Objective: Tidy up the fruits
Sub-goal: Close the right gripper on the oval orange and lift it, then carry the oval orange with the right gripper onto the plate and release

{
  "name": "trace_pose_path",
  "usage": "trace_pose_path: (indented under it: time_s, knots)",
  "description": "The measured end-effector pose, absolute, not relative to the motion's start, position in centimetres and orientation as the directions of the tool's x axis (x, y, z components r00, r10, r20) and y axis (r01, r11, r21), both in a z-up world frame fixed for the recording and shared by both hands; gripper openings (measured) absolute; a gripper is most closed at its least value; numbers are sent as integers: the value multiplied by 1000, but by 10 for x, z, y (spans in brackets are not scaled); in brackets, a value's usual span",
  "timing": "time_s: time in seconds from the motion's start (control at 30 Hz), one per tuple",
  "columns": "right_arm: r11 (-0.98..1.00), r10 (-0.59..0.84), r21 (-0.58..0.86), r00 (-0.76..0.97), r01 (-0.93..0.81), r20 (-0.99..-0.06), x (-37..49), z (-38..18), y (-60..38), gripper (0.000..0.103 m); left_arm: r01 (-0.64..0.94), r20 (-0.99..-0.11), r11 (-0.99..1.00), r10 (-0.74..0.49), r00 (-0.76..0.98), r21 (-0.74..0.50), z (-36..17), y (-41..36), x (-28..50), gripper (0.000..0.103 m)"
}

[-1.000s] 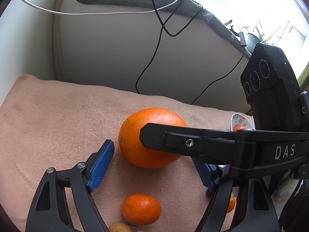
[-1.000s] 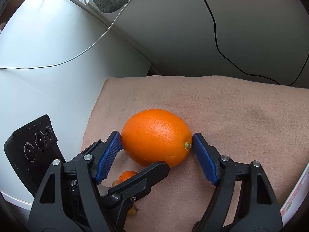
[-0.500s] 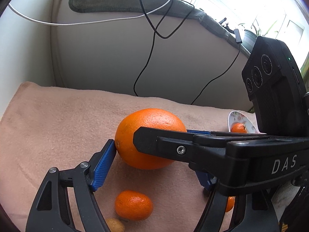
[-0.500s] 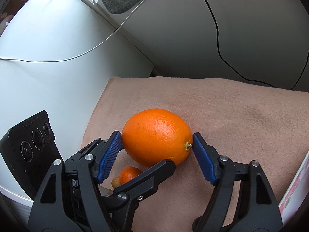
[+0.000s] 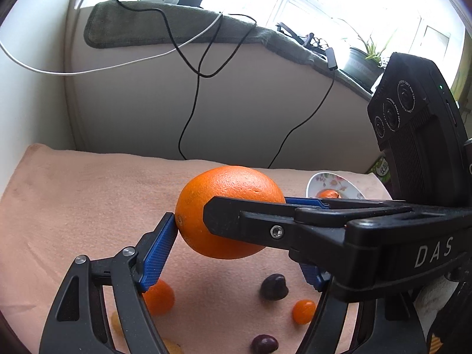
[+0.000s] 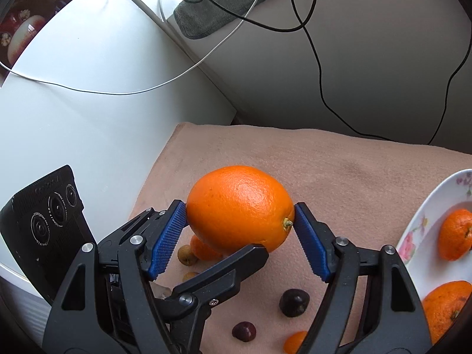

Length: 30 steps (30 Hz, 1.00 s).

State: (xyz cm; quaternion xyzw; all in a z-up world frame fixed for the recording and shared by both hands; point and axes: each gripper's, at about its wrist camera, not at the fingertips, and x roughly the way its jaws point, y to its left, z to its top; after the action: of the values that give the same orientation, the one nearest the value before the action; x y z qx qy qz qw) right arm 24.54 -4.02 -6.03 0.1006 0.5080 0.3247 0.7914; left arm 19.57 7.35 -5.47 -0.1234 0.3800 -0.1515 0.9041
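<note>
A big orange (image 5: 227, 206) (image 6: 239, 206) is held up above the pink cloth (image 5: 73, 200) (image 6: 354, 162) between both grippers. My left gripper (image 5: 233, 236) grips it from the sides with blue pads (image 5: 157, 253). My right gripper (image 6: 240, 236) is shut on it too, pads (image 6: 168, 236) on both ends; in the left wrist view it crosses in front of the orange. A flowered white bowl (image 5: 318, 180) (image 6: 424, 224) at the right holds mandarins (image 6: 454, 233).
On the cloth below lie a mandarin (image 5: 157, 296) (image 6: 203, 247), dark cherries (image 5: 273, 286) (image 6: 295, 302), a kumquat (image 5: 303, 311) and small brown fruits (image 6: 186, 254). A grey ledge with hanging cables (image 5: 191, 103) stands behind, a white wall (image 6: 88, 103) at the left.
The big orange has risen off the cloth, gripped by both grippers. The left pads closed onto it. More fruit and the bowl have come into view below.
</note>
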Motion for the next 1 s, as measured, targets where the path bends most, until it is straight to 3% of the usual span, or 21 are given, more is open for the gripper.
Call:
trace_pose_path:
  time_s: [1.0]
  knots:
    - [840, 535, 435, 368, -324, -760, 247, -44, -149, 77, 348, -651, 854, -520, 554, -386, -55, -35, 189, 75]
